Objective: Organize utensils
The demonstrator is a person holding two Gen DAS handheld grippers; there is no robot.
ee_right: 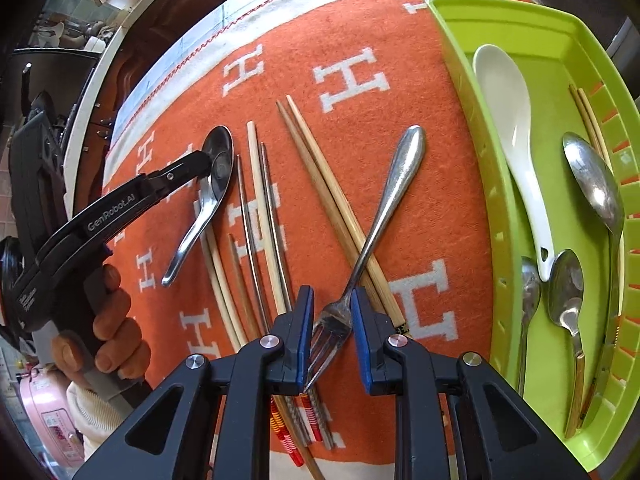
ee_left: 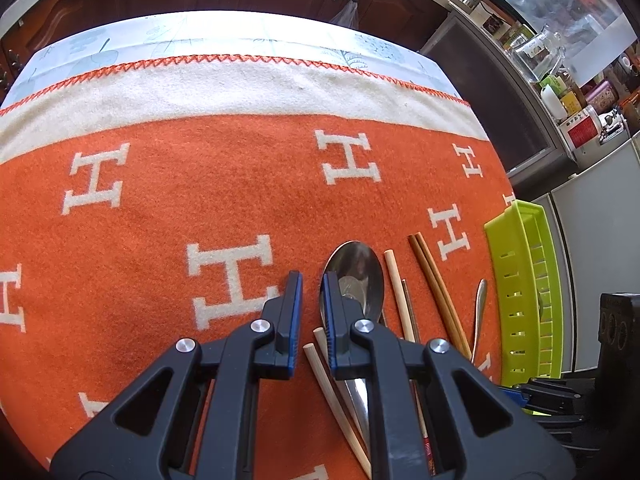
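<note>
- Fork pickup looks like the step in hand: the right gripper [ee_right: 332, 294] points steeply down with its jaws set narrow, one on each side of the head of the fork [ee_right: 384, 208].
- The fork lies on the orange cloth [ee_right: 360, 40], its handle crossing a brown chopstick pair [ee_right: 320, 184]. The pads sit hard by the tines, but whether they press yet cannot be told.
- The next move probably calls for a firm pinch on the fork's neck and a straight lift, so that the chopsticks beneath are not dragged, and then a carry across to the green tray [ee_right: 460, 80] just beside.
- That tray already holds a white spoon [ee_right: 508, 120], several metal spoons and some chopsticks, so the sorting seems partly done. A metal spoon [ee_right: 218, 160], the fork and several chopsticks remain on the cloth.
- The right wrist view alone shows the tray's contents, the fork's head and the person's hand [ee_right: 116, 320] around the other handle.
- The left wrist view alone shows the left gripper [ee_left: 312, 278] from behind: its jaws are a narrow slot apart with only cloth between them, and one finger overlaps the metal spoon's bowl. It grips nothing that can be seen.
</note>
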